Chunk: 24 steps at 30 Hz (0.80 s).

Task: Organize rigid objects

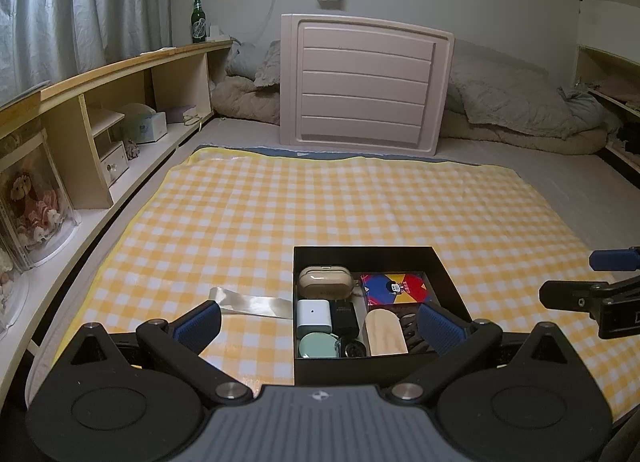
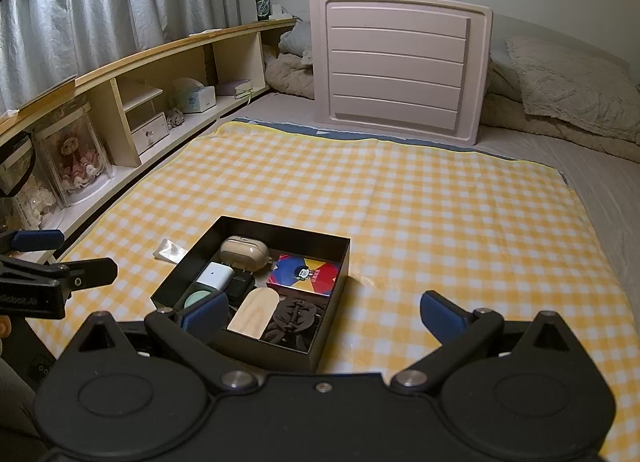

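A black open box (image 1: pixel 366 252) (image 2: pixel 338 262) sits on the yellow checked cloth (image 1: pixel 320 201) (image 2: pixel 400 201). Inside lie a beige case (image 1: pixel 325 282) (image 2: pixel 244 253), a colourful card box (image 1: pixel 396 288) (image 2: pixel 306 274), a white charger (image 1: pixel 314 316) (image 2: pixel 215 276), a black adapter (image 1: pixel 345 318), a mint round tin (image 1: pixel 319 345) (image 2: pixel 198 298), a wooden oval piece (image 1: pixel 386 332) (image 2: pixel 254 312) and a dark hair claw (image 2: pixel 294 320). My left gripper (image 1: pixel 318 326) is open just above the box's near side, holding nothing. My right gripper (image 2: pixel 322 316) is open too, over the box's near right corner.
A shiny silver strip (image 1: pixel 250 304) (image 2: pixel 171 250) lies on the cloth left of the box. A pink panel (image 1: pixel 364 81) leans against bedding at the back. Wooden shelves (image 1: pixel 100 101) with a green bottle (image 1: pixel 198 19) run along the left.
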Available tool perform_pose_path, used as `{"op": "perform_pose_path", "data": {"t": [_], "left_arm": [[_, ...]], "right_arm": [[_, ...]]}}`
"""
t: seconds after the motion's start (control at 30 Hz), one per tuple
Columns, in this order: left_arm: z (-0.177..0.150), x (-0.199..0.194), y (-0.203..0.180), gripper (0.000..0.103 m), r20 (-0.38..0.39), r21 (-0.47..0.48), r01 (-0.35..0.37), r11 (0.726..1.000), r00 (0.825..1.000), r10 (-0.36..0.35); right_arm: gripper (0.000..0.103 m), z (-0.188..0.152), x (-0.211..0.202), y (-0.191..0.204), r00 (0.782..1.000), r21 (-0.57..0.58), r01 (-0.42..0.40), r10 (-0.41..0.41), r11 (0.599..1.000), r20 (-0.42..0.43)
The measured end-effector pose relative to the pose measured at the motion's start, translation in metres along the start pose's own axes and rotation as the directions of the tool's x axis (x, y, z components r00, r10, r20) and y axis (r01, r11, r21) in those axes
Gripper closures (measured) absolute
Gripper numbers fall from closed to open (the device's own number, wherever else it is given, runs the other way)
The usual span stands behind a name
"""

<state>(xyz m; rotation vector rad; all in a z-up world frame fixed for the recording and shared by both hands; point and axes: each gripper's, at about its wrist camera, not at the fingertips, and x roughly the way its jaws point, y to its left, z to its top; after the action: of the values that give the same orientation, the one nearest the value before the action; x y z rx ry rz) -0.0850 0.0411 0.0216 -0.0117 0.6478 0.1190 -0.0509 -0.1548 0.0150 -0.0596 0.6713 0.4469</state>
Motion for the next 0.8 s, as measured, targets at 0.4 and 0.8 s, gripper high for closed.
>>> {"op": "perform_pose_path", "data": {"t": [0.4,0.8], "left_arm": [[-0.0012,0.0007,-0.0007,0.000,-0.006,0.006,-0.001,1.000,1.000,0.001],[-0.0011,0.0011,-0.0011,0.000,-0.006,0.007,-0.002,1.000,1.000,0.002]], "right_arm": [[0.000,0.0002,-0.0003,-0.0009,1.000,-0.002,-0.003,0.003,1.000,-0.001],[0.000,-0.0001,-0.0005,-0.0007,1.000,-0.005,-0.007,0.007,1.000,-0.003]]}}
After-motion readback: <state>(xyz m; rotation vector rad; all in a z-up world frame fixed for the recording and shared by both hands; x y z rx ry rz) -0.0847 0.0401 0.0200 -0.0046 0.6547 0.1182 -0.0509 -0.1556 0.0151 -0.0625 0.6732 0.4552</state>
